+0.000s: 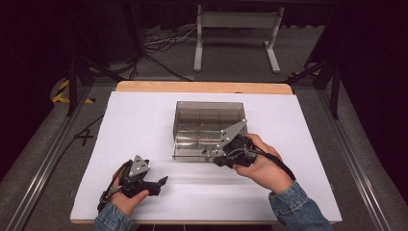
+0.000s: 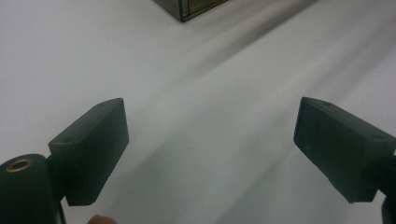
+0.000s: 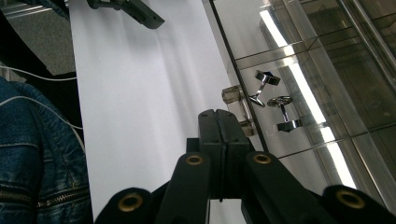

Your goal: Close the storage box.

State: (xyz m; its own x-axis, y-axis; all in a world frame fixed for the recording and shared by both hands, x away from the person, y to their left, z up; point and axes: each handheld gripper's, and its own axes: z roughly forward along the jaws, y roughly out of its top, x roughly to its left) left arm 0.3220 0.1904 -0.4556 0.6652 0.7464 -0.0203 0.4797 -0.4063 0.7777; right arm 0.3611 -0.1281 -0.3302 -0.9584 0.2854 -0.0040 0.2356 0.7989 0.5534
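Note:
A smoky clear box [image 1: 202, 111] with inner compartments stands mid-table on the white sheet [image 1: 139, 125]. My right gripper [image 1: 210, 154] lies at the box's front wall, near its right end, jaws shut. In the right gripper view the jaws [image 3: 222, 115] are pressed together with nothing seen between them, right beside a small clear tab [image 3: 232, 95] on the box wall [image 3: 303, 60]. Two silver cufflinks [image 3: 275, 100] lie inside. My left gripper [image 1: 160, 185] rests near the front left, open and empty [image 2: 212, 112], a box corner [image 2: 191, 7] far ahead of it.
The wooden table edge [image 1: 202, 87] shows at the back, with a white stand [image 1: 235, 38] and cables on the floor beyond. Metal rails run along both sides. A denim sleeve [image 3: 28, 154] is close to the right gripper. The left gripper's jaw [image 3: 140, 11] shows farther off.

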